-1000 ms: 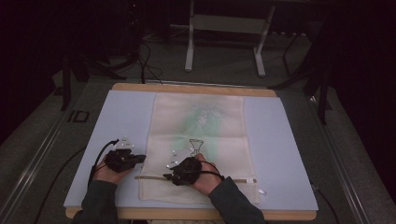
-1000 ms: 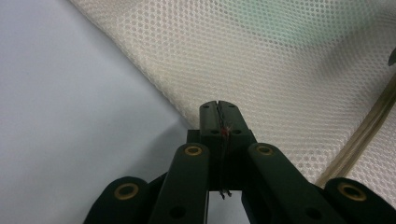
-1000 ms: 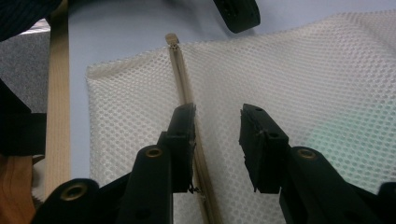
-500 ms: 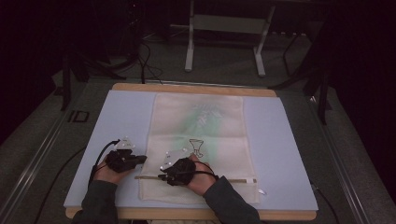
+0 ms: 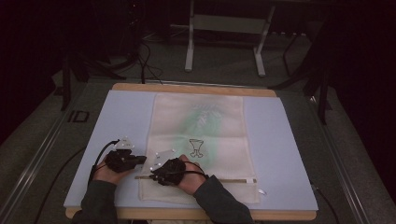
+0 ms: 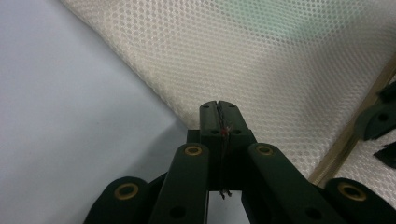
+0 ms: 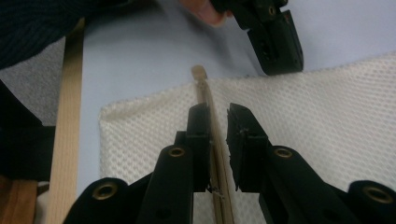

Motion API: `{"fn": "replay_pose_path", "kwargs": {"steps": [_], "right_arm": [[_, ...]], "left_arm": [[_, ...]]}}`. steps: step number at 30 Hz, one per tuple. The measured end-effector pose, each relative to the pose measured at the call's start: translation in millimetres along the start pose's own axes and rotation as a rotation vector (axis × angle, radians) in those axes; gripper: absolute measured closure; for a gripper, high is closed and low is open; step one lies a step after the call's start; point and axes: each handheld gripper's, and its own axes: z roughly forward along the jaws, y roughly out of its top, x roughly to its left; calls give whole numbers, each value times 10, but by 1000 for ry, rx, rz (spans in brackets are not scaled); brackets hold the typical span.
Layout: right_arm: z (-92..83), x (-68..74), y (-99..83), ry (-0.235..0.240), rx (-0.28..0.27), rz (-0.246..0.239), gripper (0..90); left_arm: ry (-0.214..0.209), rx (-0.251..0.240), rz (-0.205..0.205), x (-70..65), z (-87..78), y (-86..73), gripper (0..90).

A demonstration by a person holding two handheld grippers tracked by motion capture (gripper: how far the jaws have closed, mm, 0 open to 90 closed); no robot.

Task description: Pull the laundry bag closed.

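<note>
mat [image 5: 289, 140] bare | stand legs [image 5: 189, 44] beyond table | mesh bag [image 5: 201, 140] unobstructed

Left gripper [image 5: 140, 160] fingers [image 6: 218, 116] pressed together; right gripper [image 5: 156, 171] fingers [image 7: 198, 126] closing, narrowly apart.

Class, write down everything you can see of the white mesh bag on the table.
The mesh bag is a cream, honeycomb-net pouch lying flat on the pale blue mat, with a green item showing faintly through it. A tan zipper strip crosses its near end. The left gripper is shut at its edge; the right gripper straddles the strip.
</note>
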Motion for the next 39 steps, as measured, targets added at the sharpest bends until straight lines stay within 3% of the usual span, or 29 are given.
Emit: {"fn": "replay_pose_path", "kwargs": {"steps": [39], "right_arm": [[473,31,266,33,28,-13,781]], "left_arm": [[0,-48,-38,72,-89,-32,896]]}}
